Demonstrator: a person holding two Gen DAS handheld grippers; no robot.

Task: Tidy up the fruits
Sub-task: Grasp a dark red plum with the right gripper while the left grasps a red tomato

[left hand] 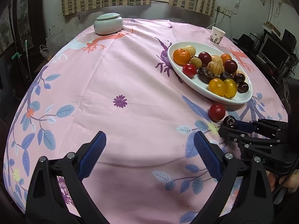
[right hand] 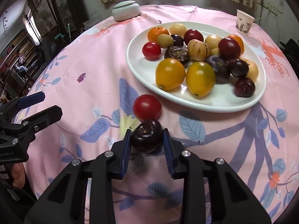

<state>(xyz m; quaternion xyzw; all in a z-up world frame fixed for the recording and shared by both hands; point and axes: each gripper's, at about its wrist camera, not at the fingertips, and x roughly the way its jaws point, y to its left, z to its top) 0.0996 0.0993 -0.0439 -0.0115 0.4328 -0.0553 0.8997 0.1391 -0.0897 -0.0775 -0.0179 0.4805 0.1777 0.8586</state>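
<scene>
While most of the fruit already lies heaped on the white plate [right hand: 186,104], two pieces are not yet there: a dark plum [right hand: 146,137] and a red tomato [right hand: 147,107], both on the pink cloth of the tabletop [right hand: 89,78] just short of the plate's near rim. That plum sits low on the cloth, touching the tomato beyond it, and the right hand-held gripper [right hand: 146,140] is pinching it, one blue pad against each side. Whether the plum is lifted clear of the cloth cannot be told. By my reckoning the job is near its end, with the plum to carry over the rim and the tomato to follow. Off to the side, the left hand-held gripper [left hand: 149,145] hangs over bare cloth with its pads spread wide and nothing between them. Farther back stand a lidded pale green jar [left hand: 108,25] and a paper cup [left hand: 216,35], well apart from the fruit
</scene>
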